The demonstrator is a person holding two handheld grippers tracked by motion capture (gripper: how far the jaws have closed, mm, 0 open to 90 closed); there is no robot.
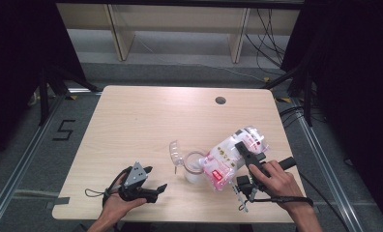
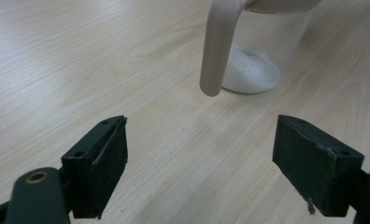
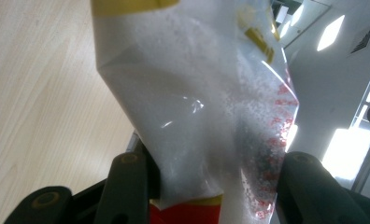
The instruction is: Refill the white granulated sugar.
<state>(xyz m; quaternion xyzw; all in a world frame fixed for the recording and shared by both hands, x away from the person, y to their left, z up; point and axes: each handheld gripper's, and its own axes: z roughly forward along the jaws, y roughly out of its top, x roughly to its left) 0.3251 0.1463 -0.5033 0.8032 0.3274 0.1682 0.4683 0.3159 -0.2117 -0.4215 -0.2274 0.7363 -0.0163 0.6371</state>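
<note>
The right gripper [image 1: 246,162] has its jaws clamped on a clear bag of white powder [image 1: 230,157], tipped over the open cup [image 1: 194,168] near the middle of the tabletop's near edge. The left gripper [image 1: 148,186] rests toward the near left corner of the table [image 1: 146,116], jaws wide apart and holding nothing.

Nothing steadies the cup. If the slack bag slumps or its mouth drifts off the rim, I reckon powder lands on the wood, or the cup gets nudged over.

The left gripper view shows a little powder already lying in the cup's bottom, beside its pale handle [image 2: 218,51]. The right gripper view shows the bag's film bunched between the jaws.
</note>
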